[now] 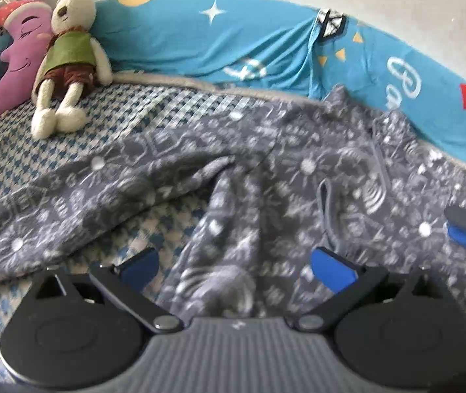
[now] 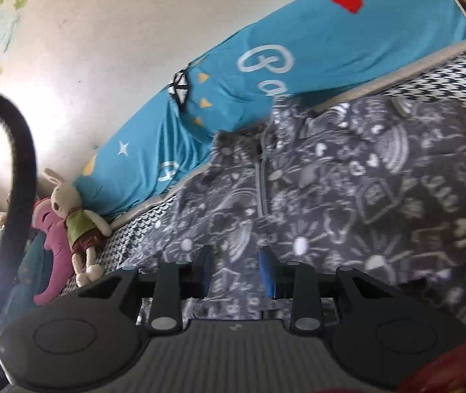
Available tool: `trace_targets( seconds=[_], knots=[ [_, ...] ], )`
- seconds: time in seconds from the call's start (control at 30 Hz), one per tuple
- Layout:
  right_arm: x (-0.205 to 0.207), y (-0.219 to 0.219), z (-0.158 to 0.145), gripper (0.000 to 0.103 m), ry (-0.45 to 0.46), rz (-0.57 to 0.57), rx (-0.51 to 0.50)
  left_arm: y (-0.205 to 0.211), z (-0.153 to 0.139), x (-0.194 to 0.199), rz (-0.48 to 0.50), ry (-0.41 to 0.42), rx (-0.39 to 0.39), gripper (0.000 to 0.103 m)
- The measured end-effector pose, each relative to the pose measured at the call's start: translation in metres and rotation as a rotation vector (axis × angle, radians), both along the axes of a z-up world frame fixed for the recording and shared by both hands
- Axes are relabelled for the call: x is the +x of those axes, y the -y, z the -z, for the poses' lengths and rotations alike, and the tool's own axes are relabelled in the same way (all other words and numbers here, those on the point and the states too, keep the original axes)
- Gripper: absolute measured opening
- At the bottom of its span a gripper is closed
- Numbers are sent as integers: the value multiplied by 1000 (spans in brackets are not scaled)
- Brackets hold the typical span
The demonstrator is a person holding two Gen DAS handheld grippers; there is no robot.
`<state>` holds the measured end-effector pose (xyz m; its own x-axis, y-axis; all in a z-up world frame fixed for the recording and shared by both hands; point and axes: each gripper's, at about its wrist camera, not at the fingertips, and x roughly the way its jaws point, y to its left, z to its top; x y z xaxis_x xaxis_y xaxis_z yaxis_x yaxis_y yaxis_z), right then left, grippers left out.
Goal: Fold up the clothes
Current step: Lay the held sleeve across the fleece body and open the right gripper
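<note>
Grey printed jacket [image 1: 265, 177] lies rumpled across the checked bed [image 1: 69, 124], your left tongs [image 1: 236, 265] and right tongs [image 2: 234, 270] both spread and empty over it, so you likely next pinch an edge and flatten it.

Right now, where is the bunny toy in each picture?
Left wrist view: the bunny toy lies at the upper left, on the checked bedcover, leaning on the purple moon pillow.
Right wrist view: the bunny toy is at the lower left, against that same pillow.
Shared landmark: the blue star-print cushion behind it.
</note>
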<state>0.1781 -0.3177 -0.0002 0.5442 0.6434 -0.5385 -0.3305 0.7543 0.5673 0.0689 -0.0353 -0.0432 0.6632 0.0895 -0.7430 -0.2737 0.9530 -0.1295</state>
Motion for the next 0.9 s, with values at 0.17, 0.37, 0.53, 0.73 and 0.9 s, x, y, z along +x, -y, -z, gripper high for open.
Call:
trace_targets(
  seconds=[0.17, 0.37, 0.53, 0.73, 0.9],
  knots=[
    [-4, 11, -5, 33, 8, -5, -14, 11, -5, 20, 58, 67, -29, 103],
    [-6, 22, -7, 38, 1, -9, -45, 19, -1, 46, 132, 69, -76, 91],
    [-7, 36, -10, 38, 15, 17, -77, 27, 5, 67, 212, 60, -83, 83],
    [-7, 56, -12, 38, 6, 42, -76, 29, 11, 86, 283, 55, -76, 83],
    [-7, 64, -11, 38, -2, 43, -81, 29, 20, 98, 311, 33, -70, 75]
  ],
)
